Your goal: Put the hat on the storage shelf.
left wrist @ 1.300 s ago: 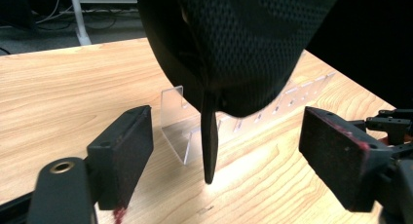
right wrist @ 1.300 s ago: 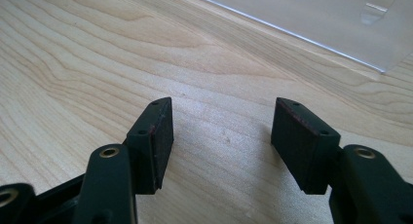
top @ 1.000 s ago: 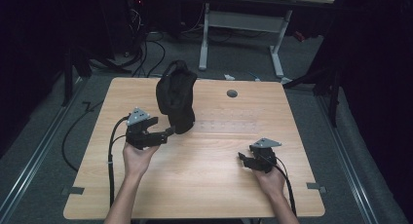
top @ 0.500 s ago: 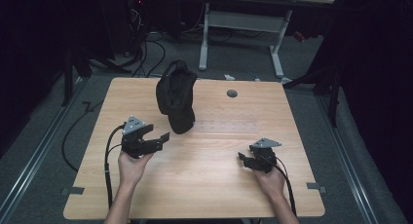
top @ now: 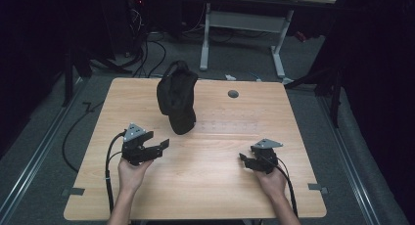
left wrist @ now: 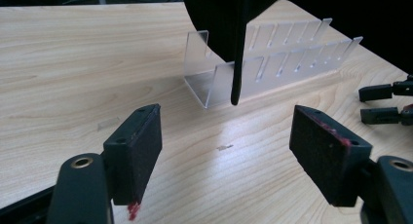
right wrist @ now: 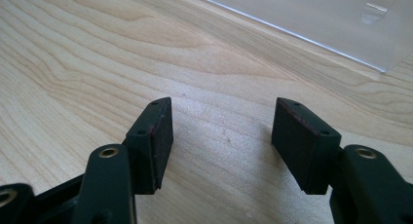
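A black fabric item [top: 176,95], perhaps a cap, stands upright at the left end of a clear slotted plastic rack [left wrist: 272,63] in the middle of the table. A thin black strap [left wrist: 237,63] hangs from it in front of the rack. My left gripper [top: 163,145] sits low over the wood, just in front and left of the item, apart from it. Its jaws have just been closing a little, but they are still open with nothing between them [left wrist: 229,151]. My right gripper [top: 243,159] rests near the front right, open and empty [right wrist: 221,136], with the rack's edge [right wrist: 341,24] beyond it.
The wooden table [top: 205,186] has a round grey cable port [top: 233,94] at the back. Cables trail off the front edge from both grippers. In the left gripper view, the right gripper's jaw tips [left wrist: 384,102] show at far right. A white-legged desk [top: 244,34] stands behind.
My left gripper has drawn back from the black item toward the front edge and sunk lower. The right gripper and the black item have kept still.
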Demonstrator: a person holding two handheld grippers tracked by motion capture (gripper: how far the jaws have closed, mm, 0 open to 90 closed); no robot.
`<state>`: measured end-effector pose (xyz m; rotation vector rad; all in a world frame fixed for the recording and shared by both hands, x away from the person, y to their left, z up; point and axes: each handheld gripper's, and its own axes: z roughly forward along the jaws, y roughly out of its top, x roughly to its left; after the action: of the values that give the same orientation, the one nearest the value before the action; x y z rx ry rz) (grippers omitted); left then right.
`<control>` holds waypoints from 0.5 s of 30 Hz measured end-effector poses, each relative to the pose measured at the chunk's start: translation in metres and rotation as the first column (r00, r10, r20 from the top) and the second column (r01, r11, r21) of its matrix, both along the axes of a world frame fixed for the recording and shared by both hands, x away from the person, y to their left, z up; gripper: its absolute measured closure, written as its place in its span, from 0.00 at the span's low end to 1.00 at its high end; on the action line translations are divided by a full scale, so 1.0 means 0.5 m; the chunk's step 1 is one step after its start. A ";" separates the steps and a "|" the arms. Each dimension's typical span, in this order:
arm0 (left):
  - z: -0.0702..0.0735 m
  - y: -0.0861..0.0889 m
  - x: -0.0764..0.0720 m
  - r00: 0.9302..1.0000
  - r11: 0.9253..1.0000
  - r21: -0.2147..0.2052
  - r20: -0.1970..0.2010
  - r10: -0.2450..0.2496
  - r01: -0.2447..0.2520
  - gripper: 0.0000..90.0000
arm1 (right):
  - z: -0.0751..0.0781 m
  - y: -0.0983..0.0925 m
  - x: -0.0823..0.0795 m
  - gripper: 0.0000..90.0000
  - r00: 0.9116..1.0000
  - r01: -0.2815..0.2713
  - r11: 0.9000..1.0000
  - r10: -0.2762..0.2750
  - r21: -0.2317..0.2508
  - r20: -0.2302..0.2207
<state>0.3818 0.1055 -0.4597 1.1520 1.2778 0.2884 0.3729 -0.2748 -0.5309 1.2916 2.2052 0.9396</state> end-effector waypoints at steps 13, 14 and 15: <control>-0.039 0.001 -0.010 1.000 0.999 0.032 -0.027 0.000 0.001 0.32 | 0.000 0.000 0.000 0.45 1.000 0.000 1.000 0.000 0.000 0.000; -0.043 0.002 -0.010 1.000 0.999 0.039 -0.027 -0.001 0.002 0.32 | 0.000 0.000 0.000 0.45 1.000 0.000 1.000 0.000 -0.001 0.000; -0.045 0.002 -0.010 1.000 0.999 0.036 -0.028 0.000 0.001 0.32 | 0.000 0.000 0.000 0.45 1.000 0.000 1.000 0.000 -0.001 0.000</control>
<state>0.3766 0.1064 -0.4824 1.1906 1.3021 0.2969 0.3729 -0.2748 -0.5309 1.2914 2.2055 0.9385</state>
